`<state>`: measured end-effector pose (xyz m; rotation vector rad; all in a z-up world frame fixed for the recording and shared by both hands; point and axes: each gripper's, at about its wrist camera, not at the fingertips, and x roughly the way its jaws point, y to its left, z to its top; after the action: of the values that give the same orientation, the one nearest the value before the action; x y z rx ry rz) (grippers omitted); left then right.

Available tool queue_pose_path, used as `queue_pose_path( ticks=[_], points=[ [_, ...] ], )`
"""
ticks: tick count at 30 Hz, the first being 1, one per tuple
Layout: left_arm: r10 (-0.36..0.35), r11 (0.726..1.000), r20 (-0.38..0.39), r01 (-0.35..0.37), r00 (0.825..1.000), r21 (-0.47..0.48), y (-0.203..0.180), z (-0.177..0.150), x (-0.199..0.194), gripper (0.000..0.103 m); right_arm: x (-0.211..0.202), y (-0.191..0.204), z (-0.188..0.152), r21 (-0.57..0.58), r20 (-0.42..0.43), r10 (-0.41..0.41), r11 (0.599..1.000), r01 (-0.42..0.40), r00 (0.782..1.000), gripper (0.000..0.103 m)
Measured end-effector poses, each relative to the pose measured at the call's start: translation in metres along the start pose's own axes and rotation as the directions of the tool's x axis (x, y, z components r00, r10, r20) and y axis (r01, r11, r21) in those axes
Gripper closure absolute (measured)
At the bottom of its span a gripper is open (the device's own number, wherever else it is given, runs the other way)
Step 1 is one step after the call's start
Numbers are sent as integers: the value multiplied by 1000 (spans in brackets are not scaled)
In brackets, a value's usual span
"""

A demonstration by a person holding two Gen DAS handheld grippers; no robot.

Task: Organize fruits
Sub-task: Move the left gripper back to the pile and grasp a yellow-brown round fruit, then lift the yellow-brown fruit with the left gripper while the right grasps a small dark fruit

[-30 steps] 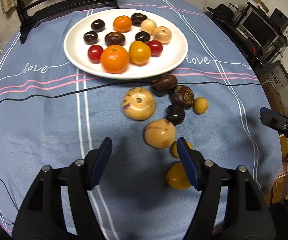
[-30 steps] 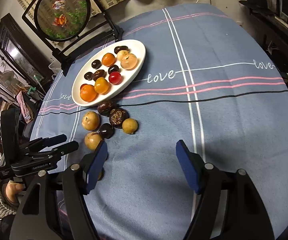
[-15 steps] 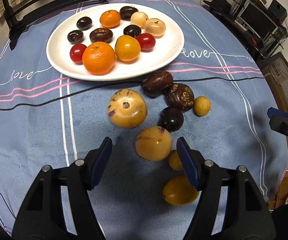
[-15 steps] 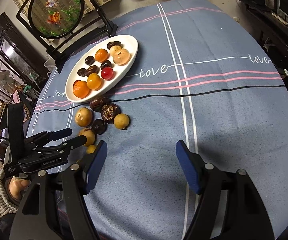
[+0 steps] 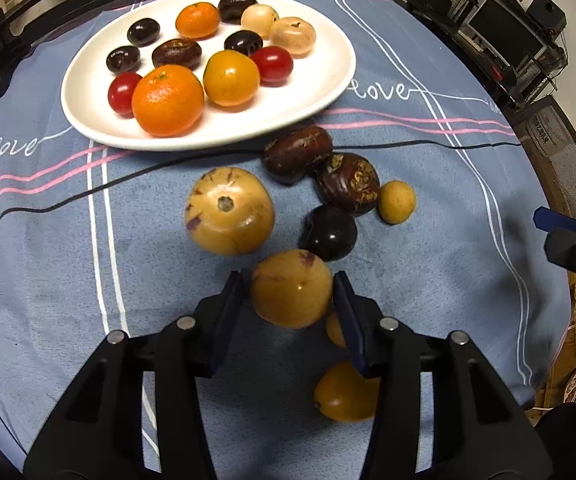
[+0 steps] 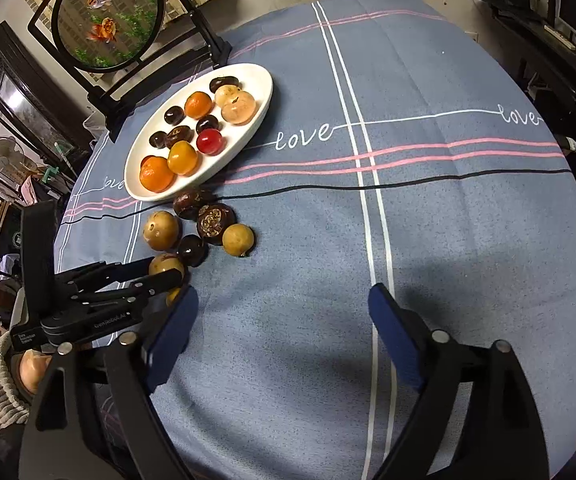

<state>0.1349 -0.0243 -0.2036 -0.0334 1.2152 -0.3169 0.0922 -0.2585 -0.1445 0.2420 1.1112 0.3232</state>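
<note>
A white oval plate (image 5: pixel 320 92) (image 6: pixel 259 110) holds oranges, red tomatoes and dark fruits. Loose fruits lie on the blue cloth in front of it. My left gripper (image 5: pixel 288 292) has its jaws narrowed around a tan round fruit (image 5: pixel 292 288) (image 6: pixel 165 266); the pads look to be touching its sides. A larger tan fruit (image 5: pixel 229 210), three dark fruits (image 5: pixel 330 232) and a small yellow one (image 5: pixel 396 202) lie just beyond. Two orange-yellow fruits (image 5: pixel 346 396) lie under the left gripper. My right gripper (image 6: pixel 283 312) is open and empty over bare cloth.
A round framed goldfish screen on a black stand (image 6: pixel 107 20) stands behind the plate. The table edge curves away on the right, with shelves and electronics (image 5: pixel 520 40) beyond. The right gripper's tip (image 5: pixel 572 240) shows at the left wrist view's right edge.
My left gripper moved forward and down to the tan fruit and its jaws narrowed around it. The right gripper moved slightly closer to the table and stayed open.
</note>
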Motion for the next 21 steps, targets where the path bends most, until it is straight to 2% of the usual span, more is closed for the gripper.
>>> queue_pose_path(
  ticks=[7,11,15,21],
  points=[
    [17,1000,21,-17,1000,4,0,-3,-3,60,2,1,0,-8,-11,4,1000,-4,1000,16],
    [30,998,42,-28,999,-48,16,-9,-13,60,4,3,0,-11,-19,11,1000,-11,1000,16],
    [80,993,65,-74,995,-91,37,-28,-30,60,10,10,1,-23,-30,38,999,-38,999,16],
    [124,975,56,-111,991,-191,77,-57,-49,60,34,52,2,-146,-50,95,984,-102,994,16]
  ],
)
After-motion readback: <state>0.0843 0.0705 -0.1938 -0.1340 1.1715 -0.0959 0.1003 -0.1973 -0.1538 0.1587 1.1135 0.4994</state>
